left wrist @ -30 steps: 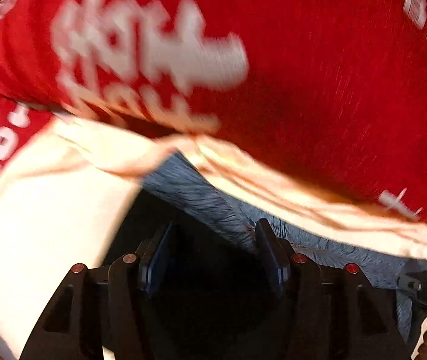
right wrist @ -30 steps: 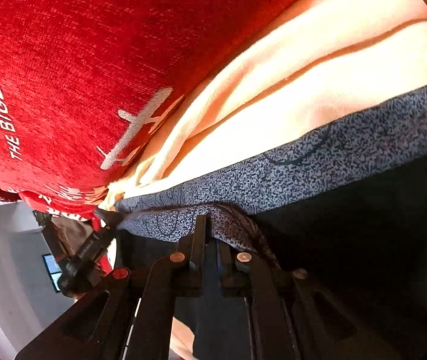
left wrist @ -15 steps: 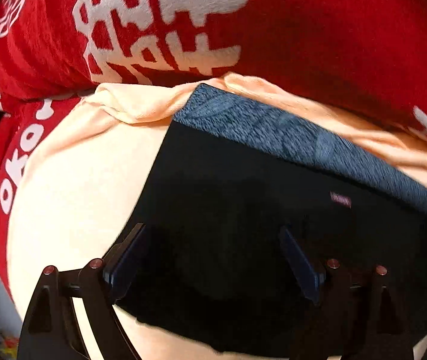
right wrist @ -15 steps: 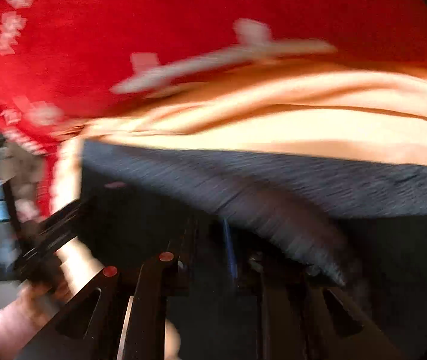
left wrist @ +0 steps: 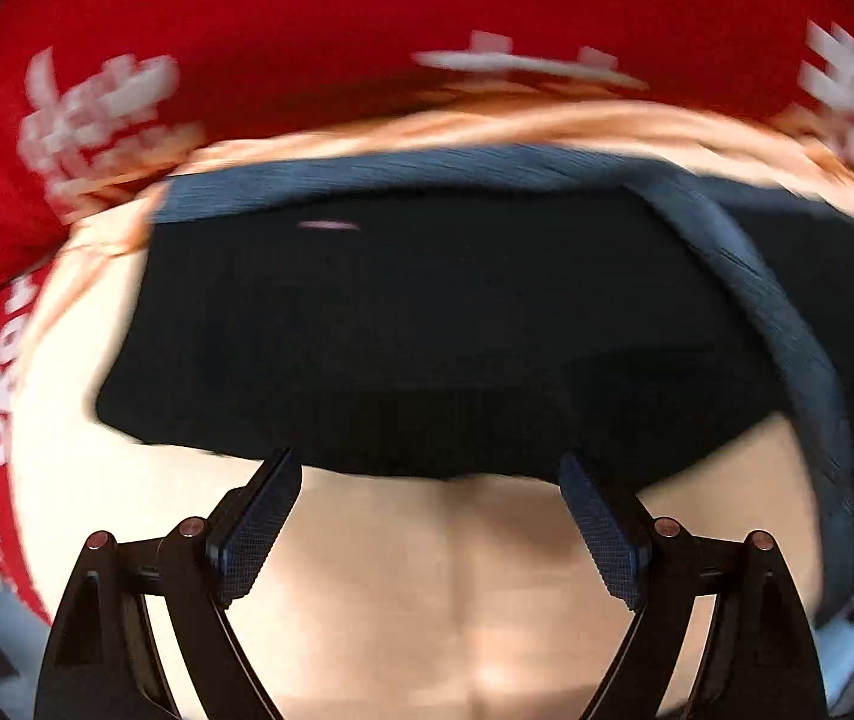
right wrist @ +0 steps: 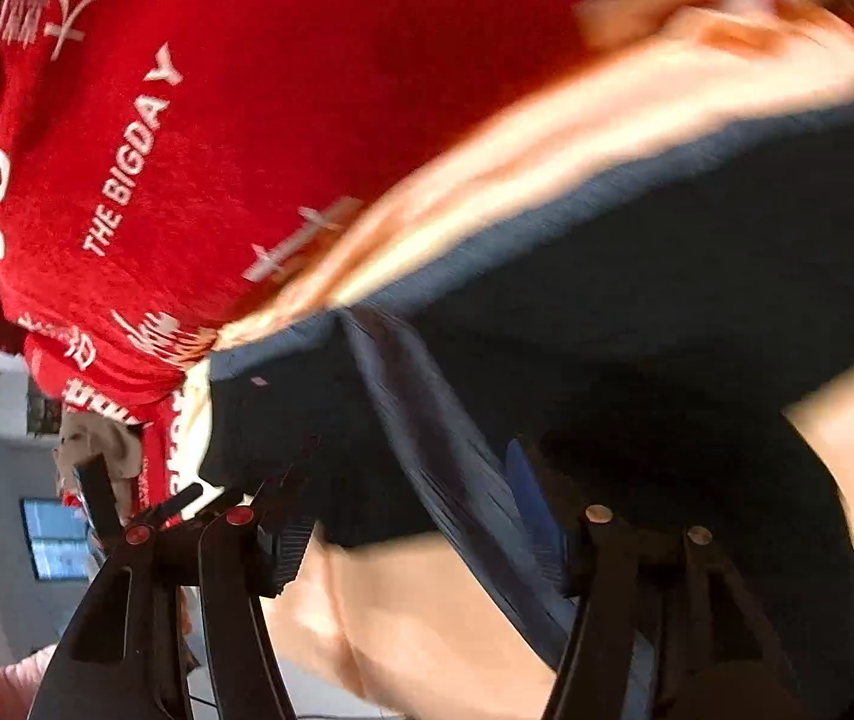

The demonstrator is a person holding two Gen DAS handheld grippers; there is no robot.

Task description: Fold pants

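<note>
Left gripper (left wrist: pixel 430 468) (open-jawed) just below pants (left wrist: pixel 427 330)

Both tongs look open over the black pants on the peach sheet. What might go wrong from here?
1. The grey waistband is flipped over and runs diagonally across the black pants; it may get creased into the next fold.
2. In the right view that band passes between the open right tongs, so shutting might catch only the band.
3. The left tongs sit at the hem, over the peach sheet; a grab could pinch the sheet too.
</note>
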